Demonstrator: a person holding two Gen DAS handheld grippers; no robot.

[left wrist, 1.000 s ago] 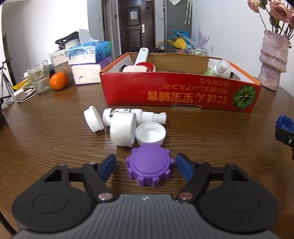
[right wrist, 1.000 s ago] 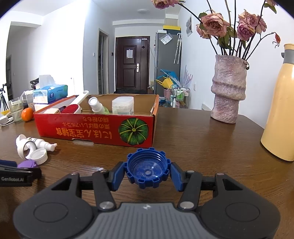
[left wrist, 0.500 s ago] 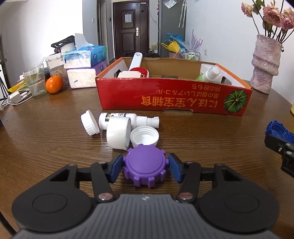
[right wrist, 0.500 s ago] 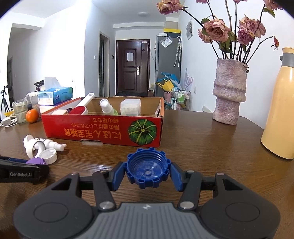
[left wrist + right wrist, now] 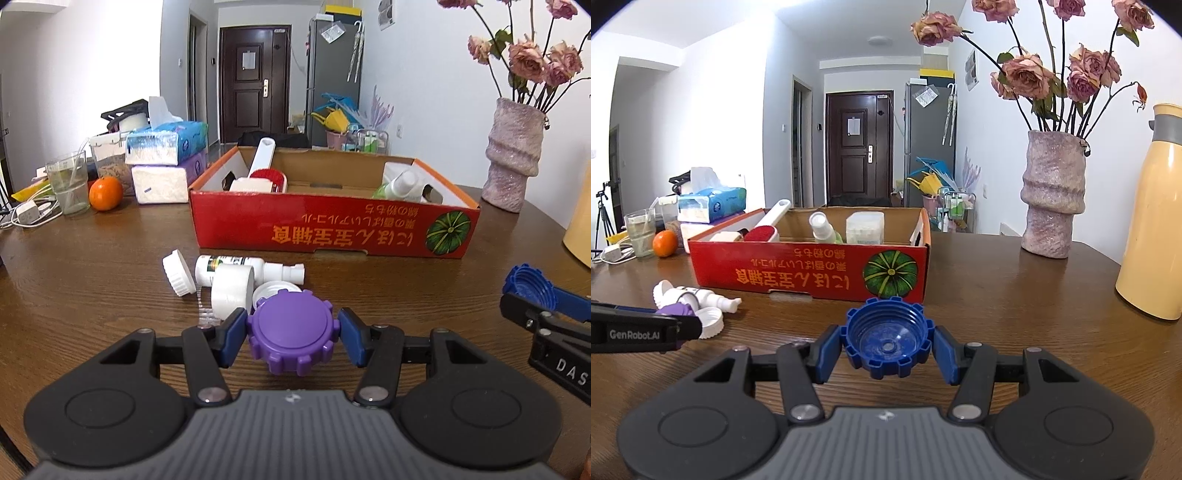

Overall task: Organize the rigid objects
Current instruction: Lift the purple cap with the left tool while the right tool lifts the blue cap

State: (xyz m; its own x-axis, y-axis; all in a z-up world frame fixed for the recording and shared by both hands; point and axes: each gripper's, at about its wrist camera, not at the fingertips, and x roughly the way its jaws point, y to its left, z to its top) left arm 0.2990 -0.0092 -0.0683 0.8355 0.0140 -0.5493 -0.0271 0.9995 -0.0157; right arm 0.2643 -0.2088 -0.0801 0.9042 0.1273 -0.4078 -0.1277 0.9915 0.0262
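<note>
Reading from left to right across the wooden table point(image 5: 92, 280): a glass point(image 5: 70, 182) and an orange point(image 5: 106, 193) stand at the far left edge, beside stacked tissue packs point(image 5: 166, 162). Near the table's middle lies a cluster of white items: a loose white cap point(image 5: 179, 272) tilted on its edge, a white bottle point(image 5: 243, 266) lying on its side, a white cylinder point(image 5: 231, 291) in front of it, and an upturned white lid point(image 5: 271, 290) touching the cylinder.

Just in front of this cluster, the left gripper point(image 5: 293, 334) holds the purple cap point(image 5: 293, 330), closed top upward, with both blue pads pressed against its toothed rim; the cap appears raised clear of the table. Behind the cluster sits the red cardboard box point(image 5: 332, 232), open-topped, containing a red brush with a white handle point(image 5: 264, 166) at its left end and a green spray bottle point(image 5: 399, 186) towards its right.

Further right, the right gripper point(image 5: 887, 341) clasps the blue cap point(image 5: 887, 338), hollow side upward, its jaws narrowed onto the rim; the cap is held near the box's front right corner, over the table. At far right stand a textured vase point(image 5: 1052, 199) of dried roses and, beyond it, a yellow flask point(image 5: 1156, 221).
</note>
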